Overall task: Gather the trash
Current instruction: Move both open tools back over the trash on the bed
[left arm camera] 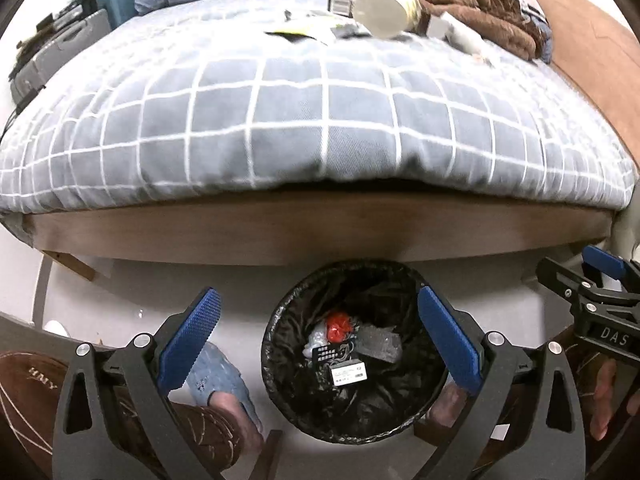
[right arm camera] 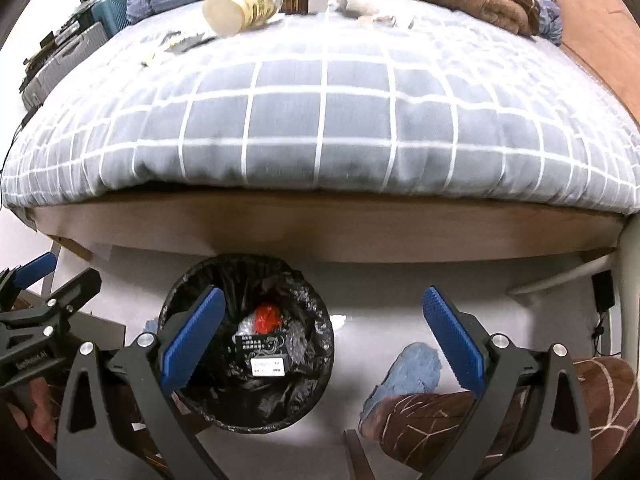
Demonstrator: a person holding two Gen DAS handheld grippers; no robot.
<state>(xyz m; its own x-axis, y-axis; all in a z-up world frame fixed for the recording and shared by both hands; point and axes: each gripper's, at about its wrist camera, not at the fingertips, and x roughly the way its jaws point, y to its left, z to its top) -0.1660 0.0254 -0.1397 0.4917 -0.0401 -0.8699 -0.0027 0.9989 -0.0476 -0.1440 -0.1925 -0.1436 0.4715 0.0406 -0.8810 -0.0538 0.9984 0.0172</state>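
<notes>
A round bin with a black liner [left arm camera: 280, 320] [right arm camera: 320, 328] stands on the white floor below the bed's foot. Inside lie a red scrap [left arm camera: 338, 327] [right arm camera: 267, 318], a black packet [left arm camera: 334, 354], a small white-labelled box [left arm camera: 349, 372] [right arm camera: 269, 365] and clear wrap. My left gripper [left arm camera: 318, 340] hangs open above the bin, nothing between its blue pads. My right gripper [right arm camera: 324, 338] is open too, over the bin's right rim and bare floor. On the bed lie a pale paper cup [left arm camera: 386, 8] [right arm camera: 240, 2], torn wrappers [left arm camera: 304, 32] [right arm camera: 180, 42] and a small box [left arm camera: 342, 0].
The bed carries a grey checked quilt [left arm camera: 320, 112] on a wooden frame [left arm camera: 320, 228], with a brown blanket [left arm camera: 480, 4] at the back right. A person's legs in brown trousers and blue slippers [left arm camera: 218, 376] [right arm camera: 412, 372] flank the bin. A grey case [left arm camera: 60, 52] lies left of the bed.
</notes>
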